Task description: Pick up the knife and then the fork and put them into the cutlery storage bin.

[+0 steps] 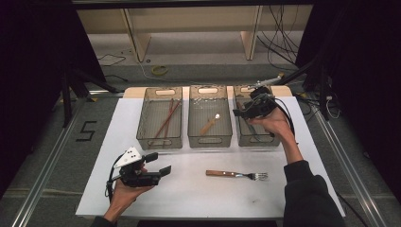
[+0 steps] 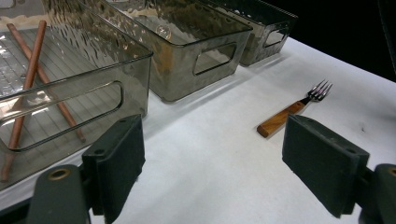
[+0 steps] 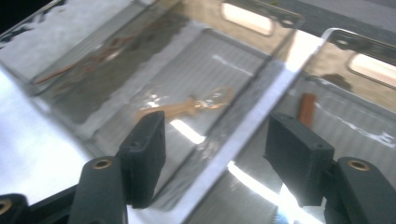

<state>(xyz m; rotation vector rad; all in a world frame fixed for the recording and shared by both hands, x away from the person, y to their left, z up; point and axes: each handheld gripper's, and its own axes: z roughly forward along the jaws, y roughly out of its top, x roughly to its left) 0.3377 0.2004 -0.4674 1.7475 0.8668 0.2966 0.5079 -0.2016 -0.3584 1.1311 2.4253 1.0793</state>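
White table (image 1: 142, 189): three clear bins (image 1: 209, 140) in row at 12 o'clock; wooden-handled fork (image 1: 235, 175) at 5 o'clock.

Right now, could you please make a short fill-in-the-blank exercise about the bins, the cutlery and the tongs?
1. On the table stand ____ clear bins.
2. The chopsticks lie in the ____ bin.
3. The fork lies on the table with its ____ handle toward the left tongs.
4. The right tongs hang above the right bin with jaws ____.

Missing words: three; left; wooden; open

Grey floor (image 1: 56, 156), pale shelving (image 1: 189, 28) behind, dark surroundings.
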